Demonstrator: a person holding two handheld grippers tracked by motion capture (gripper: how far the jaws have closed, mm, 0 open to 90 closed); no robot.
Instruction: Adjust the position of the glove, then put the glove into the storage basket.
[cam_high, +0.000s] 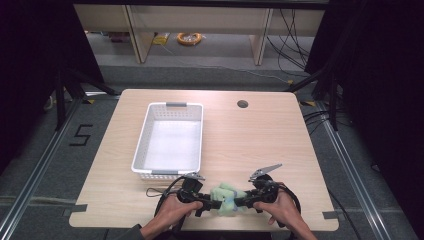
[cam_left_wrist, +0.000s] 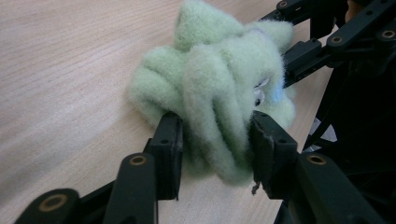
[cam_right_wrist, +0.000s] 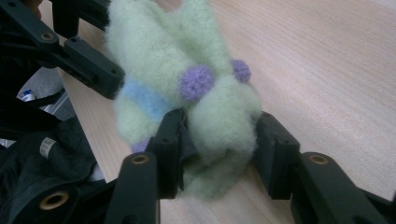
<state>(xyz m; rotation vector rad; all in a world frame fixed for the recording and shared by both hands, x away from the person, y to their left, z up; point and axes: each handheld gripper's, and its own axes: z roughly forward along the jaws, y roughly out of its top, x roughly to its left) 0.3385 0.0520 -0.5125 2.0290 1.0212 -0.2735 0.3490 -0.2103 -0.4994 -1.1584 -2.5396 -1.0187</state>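
My left tool (cam_left_wrist: 215, 140) and right tool (cam_right_wrist: 217, 140) both pinch the fuzzy green sock (cam_high: 227, 198) from opposite ends, bunching it, probably for the basket (cam_high: 145, 130).

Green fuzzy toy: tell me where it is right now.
In the high view the green fuzzy toy sits at the table's near edge, pinched between the left gripper and right gripper, just right of the white basket's near end.
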